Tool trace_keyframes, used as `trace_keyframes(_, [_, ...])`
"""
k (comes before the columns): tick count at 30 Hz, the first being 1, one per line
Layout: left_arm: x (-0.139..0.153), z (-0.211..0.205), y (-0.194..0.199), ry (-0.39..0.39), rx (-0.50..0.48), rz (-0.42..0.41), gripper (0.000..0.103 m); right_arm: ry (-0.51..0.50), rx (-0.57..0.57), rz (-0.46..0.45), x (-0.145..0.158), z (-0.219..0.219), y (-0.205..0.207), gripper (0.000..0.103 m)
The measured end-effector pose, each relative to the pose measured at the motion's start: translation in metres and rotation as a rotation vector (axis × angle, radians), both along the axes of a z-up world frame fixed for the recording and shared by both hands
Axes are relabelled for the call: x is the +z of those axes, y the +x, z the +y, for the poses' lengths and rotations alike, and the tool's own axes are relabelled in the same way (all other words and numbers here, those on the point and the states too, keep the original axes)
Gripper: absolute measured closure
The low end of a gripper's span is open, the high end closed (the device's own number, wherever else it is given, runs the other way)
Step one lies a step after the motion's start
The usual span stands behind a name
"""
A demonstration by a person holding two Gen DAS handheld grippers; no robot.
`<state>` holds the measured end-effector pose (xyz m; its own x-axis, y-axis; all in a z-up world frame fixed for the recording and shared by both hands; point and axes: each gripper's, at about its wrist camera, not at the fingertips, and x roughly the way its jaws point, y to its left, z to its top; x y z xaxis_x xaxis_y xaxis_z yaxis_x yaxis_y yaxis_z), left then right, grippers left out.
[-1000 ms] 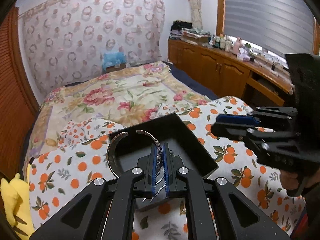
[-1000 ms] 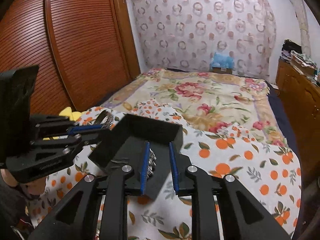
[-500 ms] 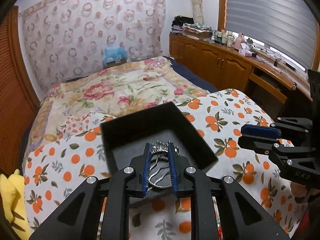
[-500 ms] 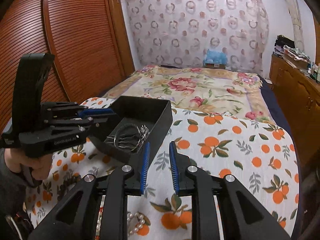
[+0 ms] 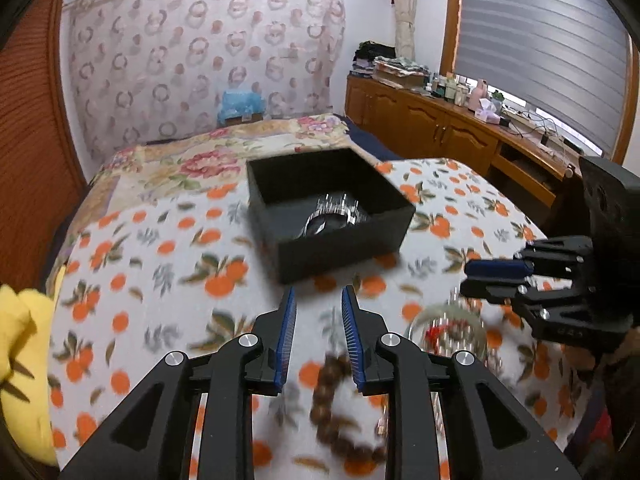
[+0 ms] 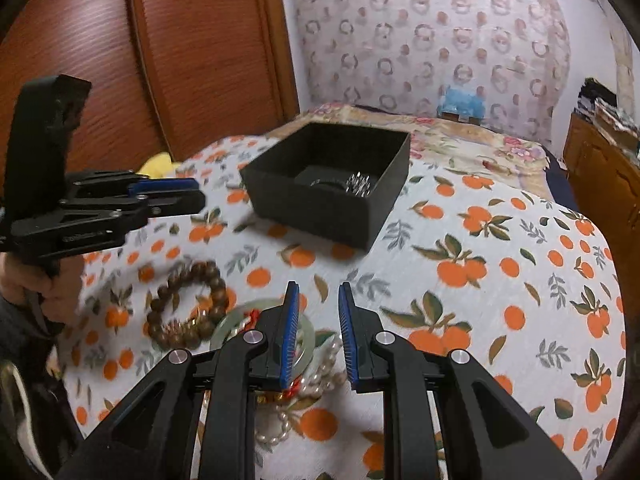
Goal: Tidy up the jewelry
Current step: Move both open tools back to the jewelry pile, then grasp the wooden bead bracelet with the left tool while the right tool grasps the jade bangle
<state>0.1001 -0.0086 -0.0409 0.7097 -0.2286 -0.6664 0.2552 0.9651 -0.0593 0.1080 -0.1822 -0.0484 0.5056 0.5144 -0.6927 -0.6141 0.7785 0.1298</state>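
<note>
Left gripper parted, holding nothing, above the orange-print cloth; right gripper likewise parted and unloaded, over a pale green bangle beside pearls and wooden bead bracelet; black box beyond, silver jewelry inside.
</note>
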Motion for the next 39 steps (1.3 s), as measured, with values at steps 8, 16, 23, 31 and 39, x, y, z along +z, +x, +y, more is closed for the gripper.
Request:
trace_keyframes(8, [-0.028,0.017,-0.029,-0.045,0.026,0.062,0.080,-0.048,0.019,0.045,-0.010,0.006,0.000,0.081])
trace_keyframes(16, [-0.040,0.015,-0.036,-0.025,0.018,0.092,0.080,-0.102,0.003,0.068,-0.019,0.010,0.007,0.081])
trace_keyframes(23, [-0.044,0.006,-0.035,-0.009,-0.006,0.107,0.080,-0.132,0.019,0.061,-0.019,0.017,0.011,0.081])
trace_keyframes(31, [-0.051,0.002,-0.033,0.012,-0.007,0.119,0.080,-0.193,0.071,0.079,-0.024,0.037,0.023,0.080])
trace_keyframes(39, [-0.051,0.002,-0.033,0.010,-0.012,0.123,0.091,-0.137,0.052,0.045,-0.018,0.028,0.013,0.094])
